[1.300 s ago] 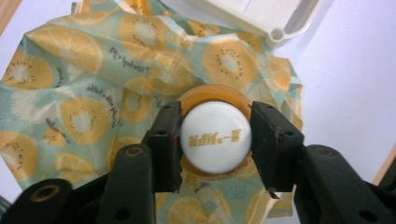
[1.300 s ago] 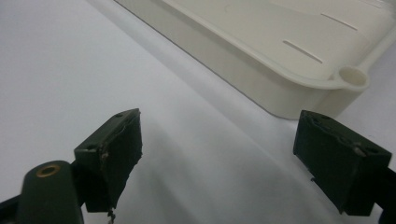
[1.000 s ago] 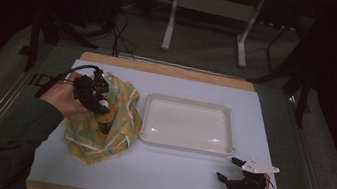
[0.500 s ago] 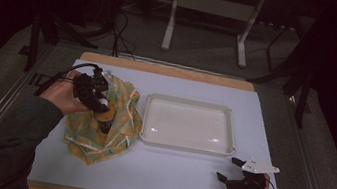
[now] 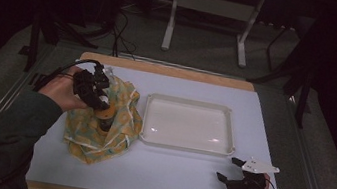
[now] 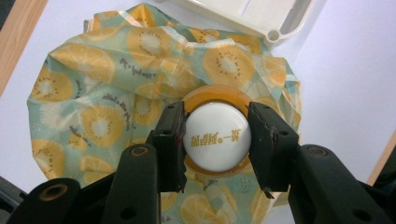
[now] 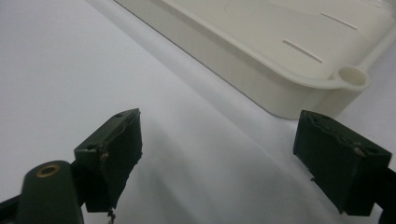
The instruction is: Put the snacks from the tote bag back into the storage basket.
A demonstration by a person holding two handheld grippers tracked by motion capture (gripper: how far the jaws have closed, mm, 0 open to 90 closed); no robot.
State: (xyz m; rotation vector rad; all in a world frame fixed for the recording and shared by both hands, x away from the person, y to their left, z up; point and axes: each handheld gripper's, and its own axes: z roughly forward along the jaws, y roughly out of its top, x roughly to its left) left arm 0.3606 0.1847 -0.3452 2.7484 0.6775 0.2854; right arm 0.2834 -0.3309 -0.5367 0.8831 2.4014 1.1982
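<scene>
Nearest the person, the right gripper [image 5: 237,175] rests on the table [image 5: 183,187] at its near right corner, jaws spread wide with nothing between them, just short of the tray's near corner. Farther in, on the left, the left gripper [image 6: 215,137] comes down from above with its jaws clamped on either side of a white-capped orange bottle [image 6: 215,135]. The bottle stands upright on a crumpled fruit-print cloth [image 5: 117,122], and the left hand is much the nearer. Beside the cloth, the white tray [image 5: 190,104] lies empty.
</scene>
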